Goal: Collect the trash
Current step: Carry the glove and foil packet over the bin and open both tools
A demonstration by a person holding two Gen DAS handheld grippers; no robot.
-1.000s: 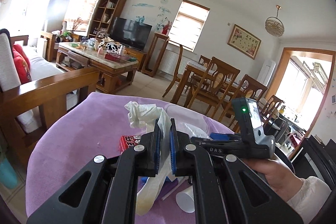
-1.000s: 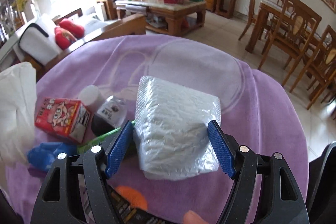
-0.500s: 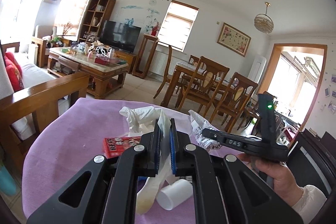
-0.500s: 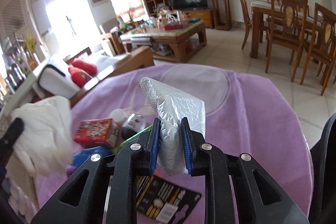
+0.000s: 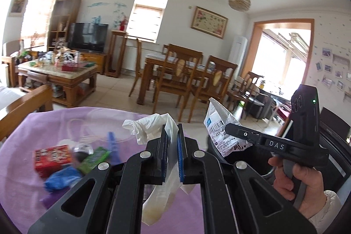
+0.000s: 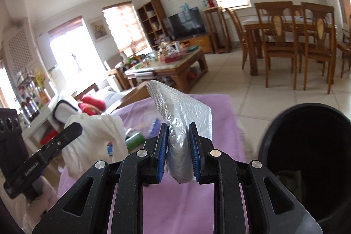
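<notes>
My left gripper [image 5: 171, 152] is shut on a crumpled white tissue [image 5: 153, 126], held above the purple tablecloth [image 5: 26, 131]. My right gripper [image 6: 178, 152] is shut on a silver bubble mailer [image 6: 184, 115], lifted off the table. The mailer's labelled side shows in the left wrist view [image 5: 221, 128]. A black trash bin [image 6: 307, 159] stands just right of the right gripper, its mouth open. On the cloth lie a red carton [image 5: 53, 157], a green packet [image 5: 94, 158], a blue wrapper [image 5: 61, 178] and a small blue item [image 5: 113, 142].
The round table ends to the right, with tiled floor [image 6: 274, 93] beyond. Dining chairs [image 5: 175, 80] and a wooden coffee table [image 5: 57, 76] stand farther off. A wooden sofa arm [image 5: 24, 104] is at the table's left. The left tool's body [image 6: 39, 157] is close on the right gripper's left.
My right gripper closed on the bubble mailer, lifted it off the table and carried it right toward the black bin. My left gripper kept the tissue and swung right too.
</notes>
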